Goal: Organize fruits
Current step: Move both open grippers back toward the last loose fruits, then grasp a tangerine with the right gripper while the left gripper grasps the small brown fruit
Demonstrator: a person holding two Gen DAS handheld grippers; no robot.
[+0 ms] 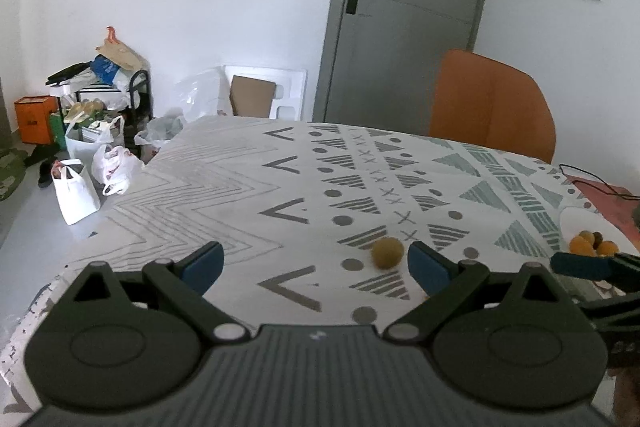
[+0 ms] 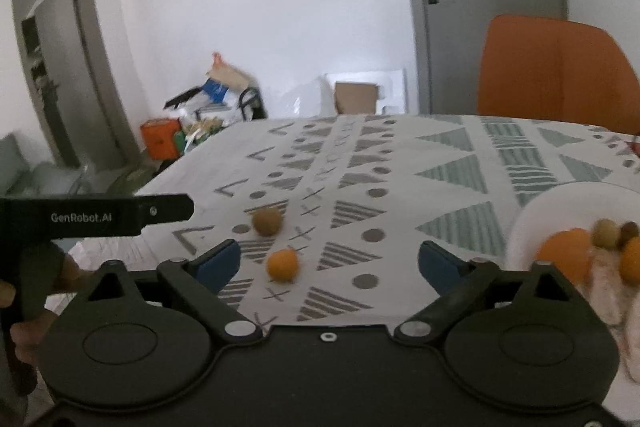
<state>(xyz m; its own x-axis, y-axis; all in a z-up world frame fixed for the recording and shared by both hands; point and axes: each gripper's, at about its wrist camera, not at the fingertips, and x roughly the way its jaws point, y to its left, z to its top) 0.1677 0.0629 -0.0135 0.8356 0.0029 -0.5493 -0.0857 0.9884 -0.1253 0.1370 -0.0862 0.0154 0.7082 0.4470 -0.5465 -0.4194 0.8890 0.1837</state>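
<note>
A brownish-yellow round fruit (image 1: pixel 387 253) lies on the patterned tablecloth just inside my left gripper's right finger. My left gripper (image 1: pixel 316 263) is open and empty above the table. In the right wrist view the same brownish fruit (image 2: pixel 267 221) lies beyond an orange fruit (image 2: pixel 282 265), both on the cloth. My right gripper (image 2: pixel 330 259) is open and empty, with the orange fruit near its left finger. A white plate (image 2: pixel 536 219) at the right holds orange and brown fruits (image 2: pixel 568 255). The plate's fruits (image 1: pixel 592 245) also show in the left wrist view.
An orange chair (image 1: pixel 492 103) stands behind the table's far edge. A grey door (image 1: pixel 408 15) is behind it. Bags and boxes (image 1: pixel 92 131) clutter the floor left of the table. A black cable (image 1: pixel 592 179) lies at the far right. The left gripper's body (image 2: pixel 96 215) reaches in from the left.
</note>
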